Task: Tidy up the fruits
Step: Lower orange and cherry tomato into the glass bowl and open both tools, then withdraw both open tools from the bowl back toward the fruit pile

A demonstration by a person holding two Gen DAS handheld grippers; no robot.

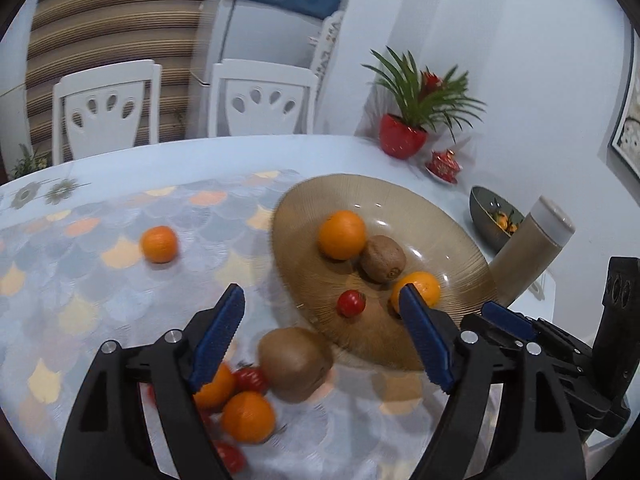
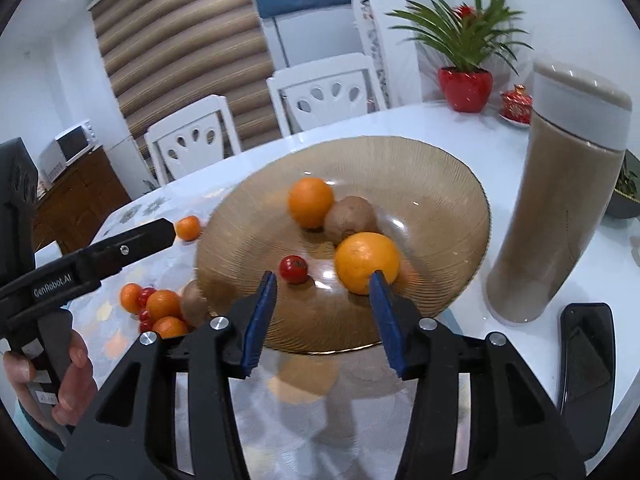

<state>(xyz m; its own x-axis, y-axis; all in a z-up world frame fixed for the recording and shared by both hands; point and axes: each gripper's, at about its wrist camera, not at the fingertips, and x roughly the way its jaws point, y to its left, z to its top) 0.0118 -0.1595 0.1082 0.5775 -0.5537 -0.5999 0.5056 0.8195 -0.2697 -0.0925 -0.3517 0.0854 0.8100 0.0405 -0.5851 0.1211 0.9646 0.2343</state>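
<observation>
A ribbed amber glass plate (image 1: 304,208) holds two oranges (image 1: 342,234), a kiwi (image 1: 382,258) and a small tomato (image 1: 351,303). My left gripper (image 1: 322,296) is open above the tablecloth, with a loose kiwi (image 1: 294,364) lying between its fingers near the plate's rim. Beside that kiwi lie oranges (image 1: 248,416) and small tomatoes (image 1: 250,378). Another orange (image 1: 159,244) sits alone farther left. My right gripper (image 2: 323,280) is open and empty over the plate's (image 2: 400,148) near edge, its right finger just in front of an orange (image 2: 366,262).
A tall beige bottle (image 2: 560,200) stands right of the plate, with a black phone (image 2: 586,360) near the table edge. A grey bowl (image 1: 494,216) and a red potted plant (image 1: 402,136) stand at the back right. Two white chairs (image 1: 260,100) line the far side.
</observation>
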